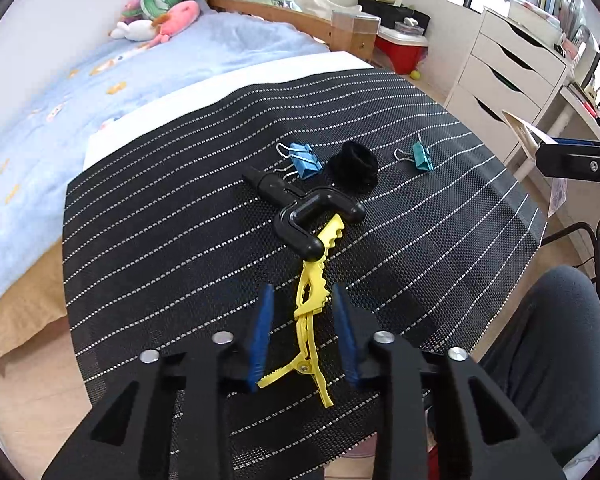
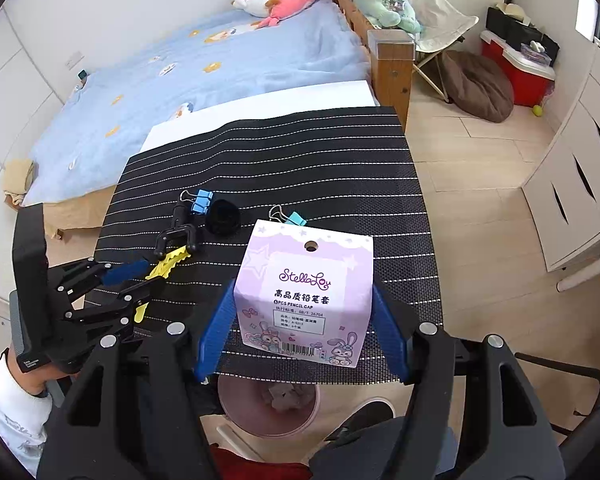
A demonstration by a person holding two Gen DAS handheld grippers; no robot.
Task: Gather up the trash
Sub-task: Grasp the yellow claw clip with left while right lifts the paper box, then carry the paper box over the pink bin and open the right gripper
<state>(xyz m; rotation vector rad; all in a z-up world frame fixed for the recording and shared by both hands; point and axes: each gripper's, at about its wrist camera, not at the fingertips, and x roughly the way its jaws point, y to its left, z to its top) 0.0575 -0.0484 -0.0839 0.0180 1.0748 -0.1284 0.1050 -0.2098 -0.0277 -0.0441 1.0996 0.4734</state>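
Note:
A yellow plastic clip (image 1: 311, 312) lies on the black striped mat (image 1: 172, 216), its far tip under a black U-shaped hook (image 1: 312, 220). My left gripper (image 1: 303, 286) straddles the clip low over the mat. Its blue pads (image 1: 262, 332) stand a little off the clip on each side, so it is open. From the right wrist view the left gripper (image 2: 154, 274) sits at the left with the yellow clip (image 2: 172, 260) between its fingers. My right gripper (image 2: 304, 285) is shut on a purple pencil-cap box (image 2: 304, 292), held at the mat's near edge.
A pink bin (image 2: 268, 404) with crumpled scraps stands on the floor below the near table edge. A blue binder clip (image 1: 306, 160), a black ring (image 1: 354, 166) and a teal binder clip (image 1: 422, 156) lie farther out on the mat. A bed lies beyond, white drawers at the right.

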